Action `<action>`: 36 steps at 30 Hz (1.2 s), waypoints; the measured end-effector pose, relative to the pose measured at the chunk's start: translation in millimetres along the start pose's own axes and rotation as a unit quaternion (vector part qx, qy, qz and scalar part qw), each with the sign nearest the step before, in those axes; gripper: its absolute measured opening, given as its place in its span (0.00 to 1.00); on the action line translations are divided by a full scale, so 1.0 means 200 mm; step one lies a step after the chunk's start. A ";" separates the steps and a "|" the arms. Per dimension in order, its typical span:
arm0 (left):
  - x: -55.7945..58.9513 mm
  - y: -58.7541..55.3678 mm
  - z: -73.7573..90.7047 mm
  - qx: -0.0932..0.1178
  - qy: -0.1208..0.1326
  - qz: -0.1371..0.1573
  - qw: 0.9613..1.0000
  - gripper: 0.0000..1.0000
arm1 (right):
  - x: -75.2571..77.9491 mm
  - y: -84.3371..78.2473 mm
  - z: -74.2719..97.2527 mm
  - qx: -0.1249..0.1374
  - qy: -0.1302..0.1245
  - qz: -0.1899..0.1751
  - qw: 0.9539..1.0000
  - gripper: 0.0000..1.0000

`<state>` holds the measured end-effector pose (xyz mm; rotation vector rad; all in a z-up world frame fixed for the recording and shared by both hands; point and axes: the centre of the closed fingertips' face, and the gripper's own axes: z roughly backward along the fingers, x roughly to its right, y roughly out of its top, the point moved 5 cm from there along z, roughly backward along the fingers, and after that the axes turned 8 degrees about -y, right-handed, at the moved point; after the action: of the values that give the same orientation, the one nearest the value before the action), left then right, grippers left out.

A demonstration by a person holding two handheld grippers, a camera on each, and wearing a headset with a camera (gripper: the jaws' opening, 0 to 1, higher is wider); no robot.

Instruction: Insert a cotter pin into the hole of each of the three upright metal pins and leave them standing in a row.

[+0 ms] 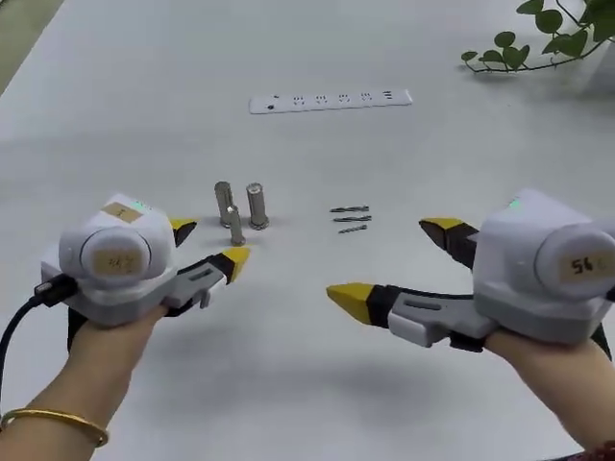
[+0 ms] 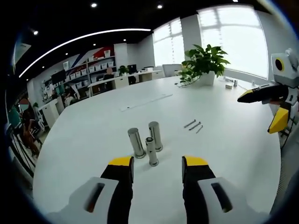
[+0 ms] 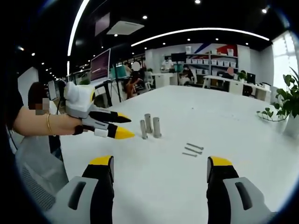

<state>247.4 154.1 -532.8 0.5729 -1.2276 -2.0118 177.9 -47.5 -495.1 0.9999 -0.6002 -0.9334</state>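
My left tool (image 1: pixel 209 242) hangs over the surface (image 1: pixel 288 384) with its jaws parted and nothing between them. My right tool (image 1: pixel 389 259) is spread wider still and is just as empty. In the left gripper view, the three pins (image 2: pixel 151 150) stand upright straight ahead of the left tool (image 2: pixel 158 162), close to its yellow tips. They form a tight cluster, with the slimmer one nearest the tool and the two thicker ones just behind it. The three cotter pins (image 2: pixel 194 125) lie flat and side by side, further out and off to the right of that tool, well apart from the pins. The right tool (image 2: pixel 259 113) shows at that view's right edge. In the right gripper view, the cotter pins (image 3: pixel 193 149) lie ahead of the right tool (image 3: pixel 160 161), within the span of its jaws. The pins (image 3: pixel 149 125) stand beyond them and a little to the left, just past the tips of the left tool (image 3: pixel 127 127). I see no cotter pin in any pin's hole. Far ahead of both tools lies a power strip (image 1: pixel 332 100), and a plant (image 1: pixel 538 38) trails in beyond the right tool.
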 end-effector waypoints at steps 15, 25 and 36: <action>-0.02 0.02 -0.17 0.008 -0.020 -0.006 1.000 0.26 | 0.05 -0.04 0.00 -0.006 0.010 -0.008 1.000 0.78; -0.07 0.00 -0.21 0.007 -0.015 -0.003 1.000 0.16 | 0.06 -0.06 0.00 -0.009 0.010 -0.013 1.000 0.76; -0.08 -0.01 -0.23 0.004 -0.023 0.003 1.000 0.07 | 0.06 -0.08 -0.01 -0.014 0.010 -0.021 1.000 0.73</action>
<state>288.0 139.5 -556.0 0.5291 -1.2645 -2.0253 179.6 -60.6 -511.4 1.0002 -0.5492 -0.9651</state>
